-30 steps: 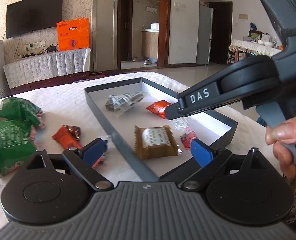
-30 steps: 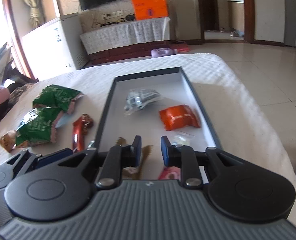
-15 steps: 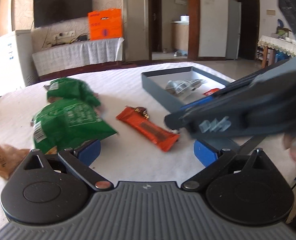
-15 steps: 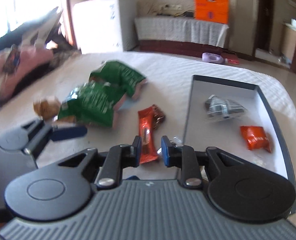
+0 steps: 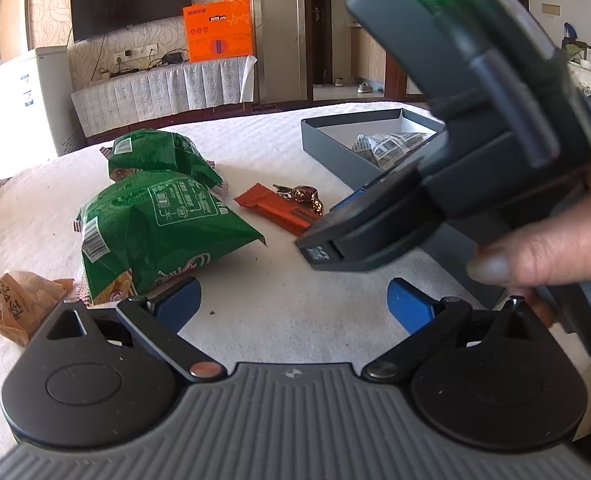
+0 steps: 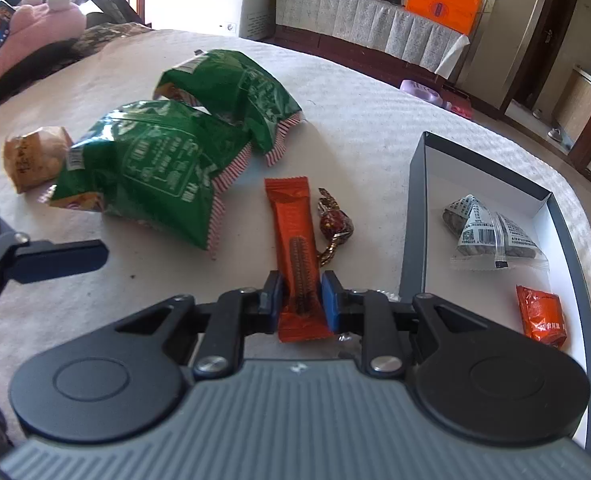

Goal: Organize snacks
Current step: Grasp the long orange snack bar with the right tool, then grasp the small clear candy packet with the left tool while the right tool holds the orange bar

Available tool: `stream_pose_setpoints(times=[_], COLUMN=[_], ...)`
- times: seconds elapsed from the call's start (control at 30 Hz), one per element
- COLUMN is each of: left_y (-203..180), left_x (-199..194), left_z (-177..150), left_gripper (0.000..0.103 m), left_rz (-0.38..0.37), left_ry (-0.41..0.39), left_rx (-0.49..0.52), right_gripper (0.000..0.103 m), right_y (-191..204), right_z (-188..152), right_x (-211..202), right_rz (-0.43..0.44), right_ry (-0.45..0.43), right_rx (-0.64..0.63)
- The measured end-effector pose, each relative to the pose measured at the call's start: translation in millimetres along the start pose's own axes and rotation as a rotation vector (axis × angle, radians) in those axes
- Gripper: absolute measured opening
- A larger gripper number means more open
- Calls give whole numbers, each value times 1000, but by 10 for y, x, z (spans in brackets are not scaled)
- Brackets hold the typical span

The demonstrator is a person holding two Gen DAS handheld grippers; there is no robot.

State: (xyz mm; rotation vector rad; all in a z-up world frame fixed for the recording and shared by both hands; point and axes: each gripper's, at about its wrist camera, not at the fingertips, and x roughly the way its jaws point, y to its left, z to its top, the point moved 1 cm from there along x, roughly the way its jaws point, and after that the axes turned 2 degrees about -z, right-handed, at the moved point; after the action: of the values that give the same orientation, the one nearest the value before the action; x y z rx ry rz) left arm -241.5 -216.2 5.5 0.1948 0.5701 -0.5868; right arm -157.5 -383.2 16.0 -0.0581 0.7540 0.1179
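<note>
A long orange snack bar (image 6: 295,232) lies on the white tablecloth, its near end between the narrowly spaced fingers of my right gripper (image 6: 300,300); whether they squeeze it is unclear. It shows in the left wrist view too (image 5: 273,206). A brown foil candy (image 6: 333,224) lies beside it. Two green snack bags (image 6: 155,168) and a tan packet (image 6: 31,156) lie to the left. The grey tray (image 6: 413,216) at right holds a printed clear packet (image 6: 483,232) and an orange packet (image 6: 543,316). My left gripper (image 5: 293,300) is open and empty above the cloth.
In the left wrist view the right gripper's body (image 5: 455,168) and the hand holding it fill the right side, hiding most of the tray (image 5: 335,148). A pink plush toy (image 6: 35,32) lies at the table's far left. A TV bench stands behind.
Both grippers swung left from above the tray to the loose snacks on the cloth. My right gripper has come down around the near end of the orange bar.
</note>
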Motion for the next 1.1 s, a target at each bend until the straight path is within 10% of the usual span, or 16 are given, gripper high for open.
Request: stream_pose_setpoints(times=[0.1,0.23,0.33,0.47,0.8,0.97,1.1], left_y=[-27,-100,-107,-117,-364,-297,-274], left_x=[-21,4,42,78,171,364,502], left_z=[-1,3,-2,-25,1,110,177], left_gripper=[101,101,101,101,99,74,72], left_rz=[-16,-22,-31,-51,-204,-225,-241], left_ry=[0,-1,10,15,-46,-26,22], left_rx=[-3,19,16,16,147,87,45], right_gripper=[59,62,61,24,24,24,24], right_y=[-20,43,-3,-27,-462,-669,-757], right_z=[35,81,133,166,10,-52,-83], right_x=[-9,61,117,81,-412,-497,-526], right_rz=[19,24,64,119,152,129,121], right_ry=[-4,-8,-8,16,-87,-109,-115], right_rx=[32,-10,17,37,224,287,293])
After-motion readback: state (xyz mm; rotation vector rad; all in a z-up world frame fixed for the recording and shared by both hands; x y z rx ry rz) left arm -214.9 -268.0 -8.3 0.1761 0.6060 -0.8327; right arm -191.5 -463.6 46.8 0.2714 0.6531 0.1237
